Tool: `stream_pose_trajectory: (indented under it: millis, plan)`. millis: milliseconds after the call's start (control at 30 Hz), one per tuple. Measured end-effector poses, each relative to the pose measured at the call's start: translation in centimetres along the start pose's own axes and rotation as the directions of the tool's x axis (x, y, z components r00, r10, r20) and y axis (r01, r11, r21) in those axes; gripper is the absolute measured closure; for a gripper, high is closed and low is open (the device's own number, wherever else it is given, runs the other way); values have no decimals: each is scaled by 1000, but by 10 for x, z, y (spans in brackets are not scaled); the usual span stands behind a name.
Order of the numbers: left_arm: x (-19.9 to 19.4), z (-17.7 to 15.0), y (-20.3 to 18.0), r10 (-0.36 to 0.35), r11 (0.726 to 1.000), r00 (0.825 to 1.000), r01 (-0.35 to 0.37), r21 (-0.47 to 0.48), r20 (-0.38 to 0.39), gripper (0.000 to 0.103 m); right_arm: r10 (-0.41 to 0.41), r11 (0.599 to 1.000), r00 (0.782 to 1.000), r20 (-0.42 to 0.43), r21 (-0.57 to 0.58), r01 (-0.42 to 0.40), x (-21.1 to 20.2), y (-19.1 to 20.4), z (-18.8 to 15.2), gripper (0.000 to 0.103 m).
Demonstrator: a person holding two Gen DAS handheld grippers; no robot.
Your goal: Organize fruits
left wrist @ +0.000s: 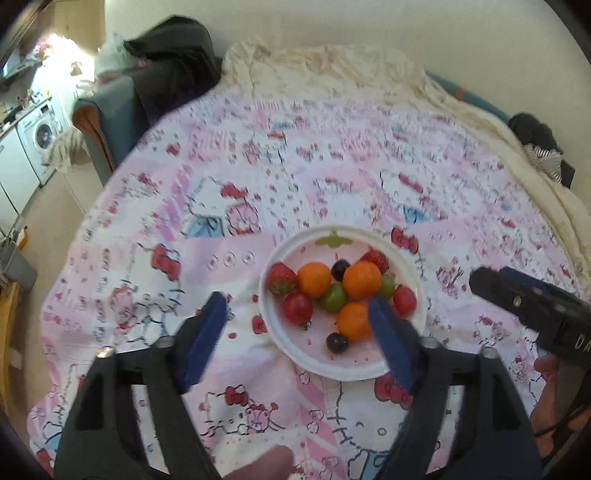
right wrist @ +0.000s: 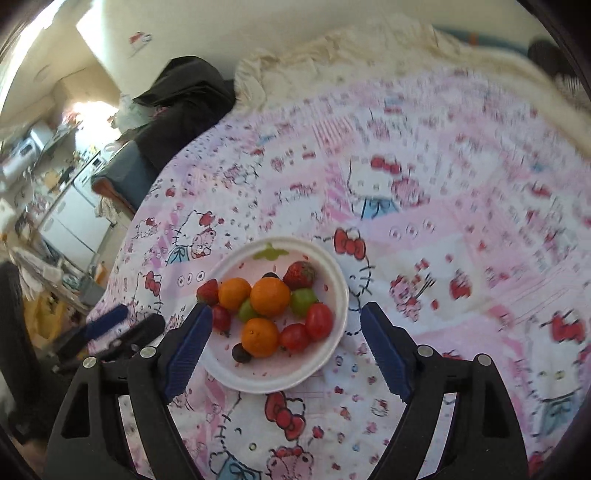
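A: How did the left gripper [left wrist: 299, 321] stand?

B: Its blue jaws were wide apart with nothing between the pads. It hung above the near-left edge of the white plate [left wrist: 284, 350], the right jaw crossing in front of one mandarin [left wrist: 352, 320].

A: And the right gripper [right wrist: 286, 325]?

B: Also spread wide and holding nothing. In its own view the plate [right wrist: 332, 354] sat between the two jaws, lower down, with no pad touching it.

A: Where was the fruit?

B: All heaped on that plate: three mandarins, strawberries [right wrist: 300, 275], red tomatoes [right wrist: 319, 321], green grapes [right wrist: 303, 301] and dark grapes [left wrist: 337, 342], touching one another in a loose pile.

A: What carried the plate?

B: A bed spread with a pink and white cartoon-cat sheet [left wrist: 258, 177], red bows printed all over. The plate lay toward the near side of it. A rumpled cream blanket [left wrist: 332, 70] was bunched along the far edge against a pale wall [left wrist: 406, 22].

A: And the room beyond?

B: At the far-left corner of the bed, dark clothing [left wrist: 173, 62] was draped over a blue-grey chair [left wrist: 110, 122]. Farther left stood a white washing machine [left wrist: 40, 136] beside white cabinets, under a cluttered counter in bright light. Much of it was blurred.
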State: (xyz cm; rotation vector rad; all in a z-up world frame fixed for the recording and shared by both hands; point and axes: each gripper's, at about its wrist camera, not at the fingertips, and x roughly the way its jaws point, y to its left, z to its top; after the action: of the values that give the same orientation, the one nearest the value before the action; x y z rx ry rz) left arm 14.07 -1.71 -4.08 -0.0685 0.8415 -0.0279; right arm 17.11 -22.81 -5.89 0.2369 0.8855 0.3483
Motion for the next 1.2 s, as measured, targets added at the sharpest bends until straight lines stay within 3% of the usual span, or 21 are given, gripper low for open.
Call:
stream_pose_trajectory:
  millis: [33,133,367,667,867,1200]
  plan:
    - [-9,1,1,9,1000,1000,-9,0,28,8,2,1000,1000,15,-17,-1,-6,4,-2,18]
    - [-34,0,6,41,999,995,-42,9,96,1,-6,999,999,45,-45,8,-24,14,-11,7]
    - [-61,-10,18,37,999,995,-36,-14,88,0,-43,991,991,128,-118,58,-60,34,-36,0]
    - [-95,-38,3,18,996,987,-32,83,159,0,-93,984,974,206,-133,122,-86,49,-60,0]
    - [-87,-43,8,-12,999,989,6,40,145,0,-102,990,973,208,-75,120,-89,41,-65,0]
    - [-76,-43,17,-5,1000,993,6,-9,122,0,-117,991,977,179,-48,127,-73,35,-63,0]
